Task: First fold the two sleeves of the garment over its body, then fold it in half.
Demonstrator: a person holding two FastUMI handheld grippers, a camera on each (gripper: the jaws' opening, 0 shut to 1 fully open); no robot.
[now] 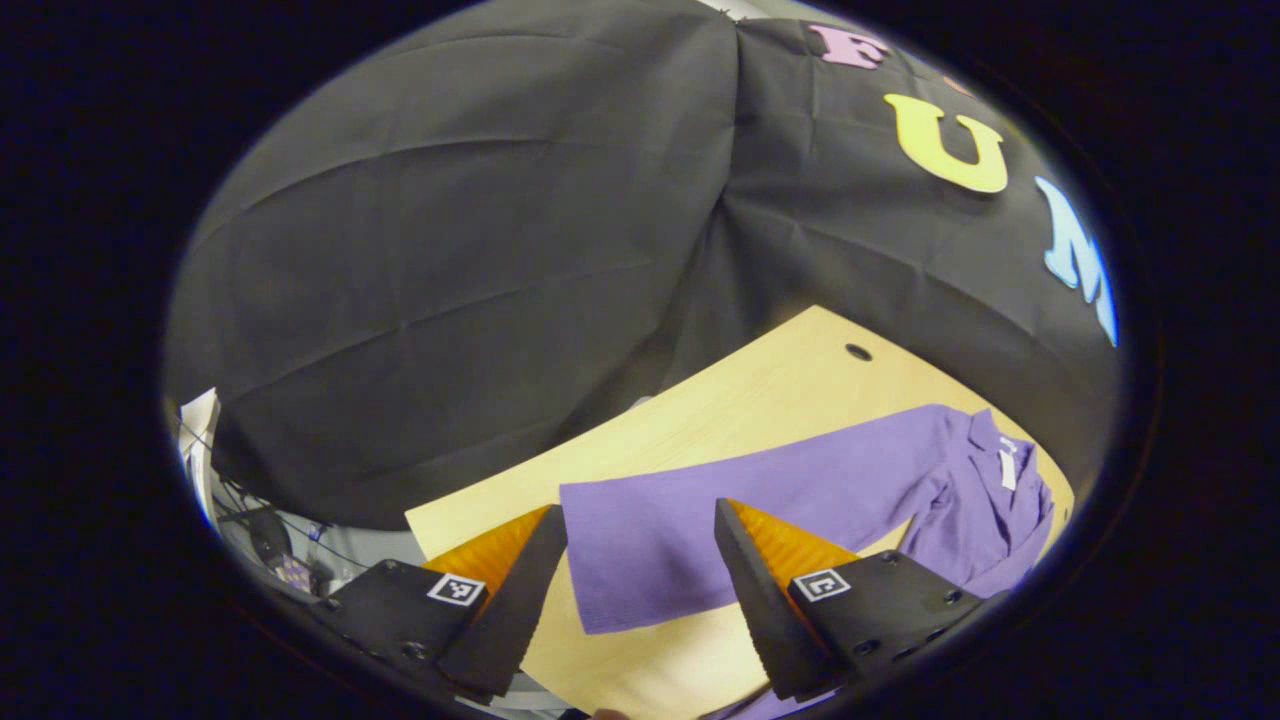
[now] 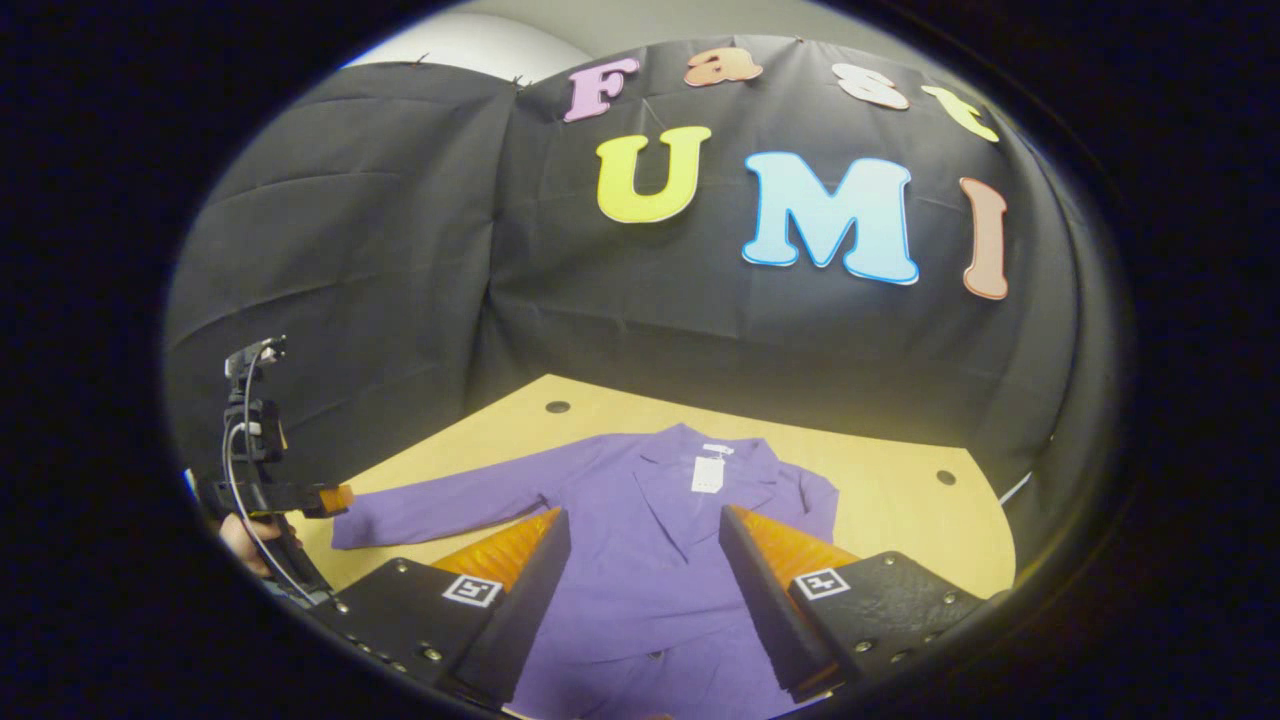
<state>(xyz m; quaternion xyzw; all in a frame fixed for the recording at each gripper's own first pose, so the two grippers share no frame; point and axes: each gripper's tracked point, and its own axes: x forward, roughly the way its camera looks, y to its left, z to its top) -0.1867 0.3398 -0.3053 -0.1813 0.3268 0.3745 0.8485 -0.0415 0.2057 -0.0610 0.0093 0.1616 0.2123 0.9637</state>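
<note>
On the tabletop (image 2: 900,490) a purple garment (image 2: 650,560) lies flat, front up, collar toward the far edge by the booth wall and hem toward the near edge. One sleeve (image 1: 760,490) is stretched straight out toward the table's left edge, cuff near that edge. The other sleeve (image 2: 815,505) looks bunched against the body on the right side; I can't tell if it's folded over.

Left gripper (image 1: 640,560) hovers above the cuff end of the outstretched sleeve, jaws wide apart, nothing between them, not touching cloth. Lined up with the cuff, likely so it can pinch there and carry the sleeve across the body. The same tool (image 2: 270,495) shows in the right gripper view at the sleeve end, with a hand (image 2: 240,540) below it.

Right gripper (image 2: 645,570) sits over the garment's midline near the near edge, jaws also spread and empty. Probably parked central to pin or wait.

Sleeve fold looks not started on the left side.
</note>
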